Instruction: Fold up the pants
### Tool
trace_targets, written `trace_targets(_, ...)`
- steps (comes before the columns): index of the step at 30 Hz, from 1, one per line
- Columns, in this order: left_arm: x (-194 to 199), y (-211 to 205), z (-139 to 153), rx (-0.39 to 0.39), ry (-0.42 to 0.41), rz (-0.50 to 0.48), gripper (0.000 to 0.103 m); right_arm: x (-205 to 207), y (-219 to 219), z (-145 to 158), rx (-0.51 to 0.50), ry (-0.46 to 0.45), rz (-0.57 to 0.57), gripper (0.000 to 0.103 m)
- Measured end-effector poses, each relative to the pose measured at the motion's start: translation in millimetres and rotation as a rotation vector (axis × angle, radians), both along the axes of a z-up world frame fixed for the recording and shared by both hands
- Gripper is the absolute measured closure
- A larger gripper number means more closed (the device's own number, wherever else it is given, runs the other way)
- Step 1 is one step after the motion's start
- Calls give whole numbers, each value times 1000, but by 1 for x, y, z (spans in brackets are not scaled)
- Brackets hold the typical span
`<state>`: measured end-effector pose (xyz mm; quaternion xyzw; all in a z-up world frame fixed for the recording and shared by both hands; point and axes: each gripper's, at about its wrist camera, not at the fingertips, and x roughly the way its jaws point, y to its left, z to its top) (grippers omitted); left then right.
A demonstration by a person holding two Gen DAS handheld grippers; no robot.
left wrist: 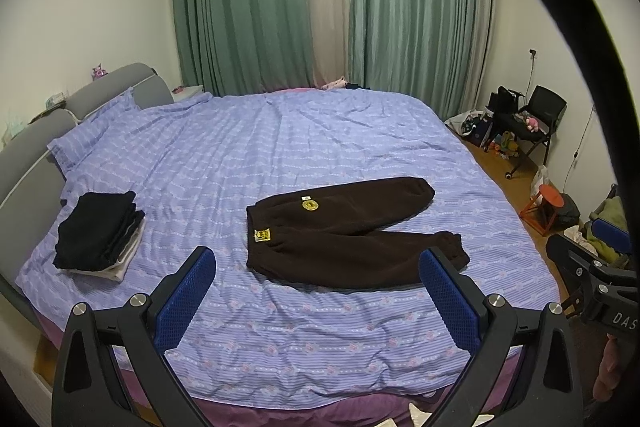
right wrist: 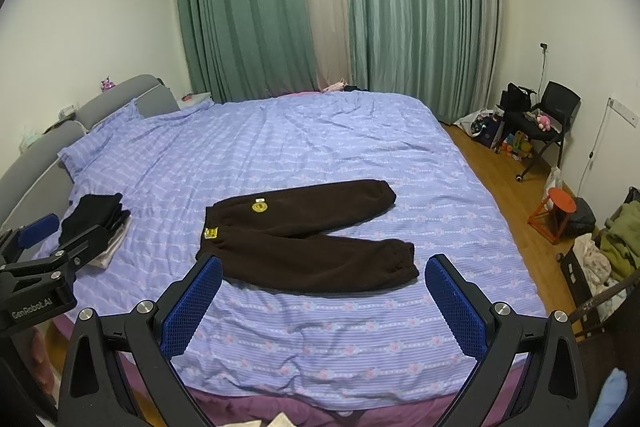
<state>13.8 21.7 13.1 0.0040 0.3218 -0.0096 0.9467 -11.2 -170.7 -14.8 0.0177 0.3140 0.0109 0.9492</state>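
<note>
Pants (left wrist: pixel 344 235): 1 pair, dark brown, thick fleecy nap, lying flat and unfolded on the bed (left wrist: pixel 304 155), near its front edge. Waistband to the left, 2 legs spread in a V to the right, each ending in a gathered cuff. 2 yellow patches (left wrist: pixel 309 204): 1 round on the upper leg, 1 squarish at the waistband.

Bed: 1, covered in a lilac sheet with fine stripes and rows of small pink motifs, lightly creased. A purple layer shows below its front edge. Grey padded headboard (left wrist: pixel 120 83) at left, in rounded sections.

Stack (left wrist: pixel 98 235): 1 pile of folded clothes on the left of the bed, well apart from the pants; black pieces on top, pale ones beneath. The number of pieces cannot be told.

Left gripper (left wrist: pixel 316 299): black frame, 2 fingers with blue mesh-textured pads, spread wide, holding nothing, poised above the front of the bed short of the pants.

Right gripper (right wrist: pixel 324 301): same build, 2 blue-padded fingers, likewise wide apart and empty, near the pants but not touching them.

Curtains (right wrist: pixel 312 7): pleated cloth, 2 green panels with 1 pale panel between.

Chair (right wrist: pixel 556 115): 1, black, in the far right corner, with soft toys and bags on and around it.

Stool (right wrist: pixel 558 205): 1, round orange seat, on the wooden floor (right wrist: pixel 492 171).
</note>
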Motion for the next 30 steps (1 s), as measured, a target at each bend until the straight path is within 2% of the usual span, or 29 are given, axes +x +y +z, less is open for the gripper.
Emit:
trace_targets(18, -2, 17, 1, 1, 2, -22, 0, -3, 19, -4, -8, 18, -22, 1)
trace_targets(23, 2, 40, -5, 0, 14, -21, 0, 0, 37, -10, 10, 39, -35, 1)
trace_targets(26, 4, 60, -14, 2, 23, -11, 0, 1, 49, -17, 60, 16, -36, 1)
trace_targets(30, 11, 87, -32, 21, 37, -6, 0, 10, 67, -33, 56, 49, -96, 1)
